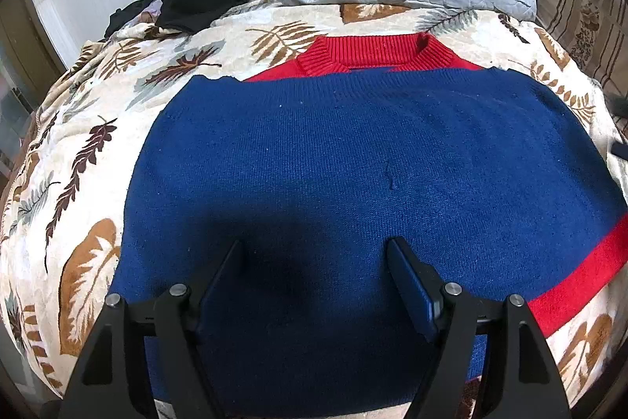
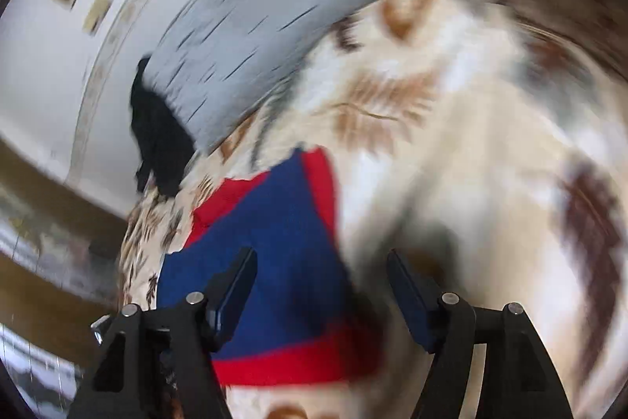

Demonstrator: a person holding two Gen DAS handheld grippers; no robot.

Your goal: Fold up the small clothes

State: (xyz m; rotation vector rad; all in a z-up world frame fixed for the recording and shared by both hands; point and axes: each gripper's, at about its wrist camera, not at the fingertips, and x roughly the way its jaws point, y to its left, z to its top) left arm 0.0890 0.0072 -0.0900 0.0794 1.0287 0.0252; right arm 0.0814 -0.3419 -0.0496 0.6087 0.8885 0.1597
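My left gripper (image 1: 314, 254) hangs wide open above the blue-and-red sweater (image 1: 353, 152); my right gripper (image 2: 322, 266) gapes empty too. No readable labels show.

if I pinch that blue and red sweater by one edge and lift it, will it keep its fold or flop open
Probably flop. The sweater is a soft knit lying limp on the leaf-print blanket, so a single pinch likely lets the folded layers hang and slide apart. The coarse knit looks grippy rather than slippery, so the pads should hold. It seems light; pushing it would likely bunch it, not slide it.
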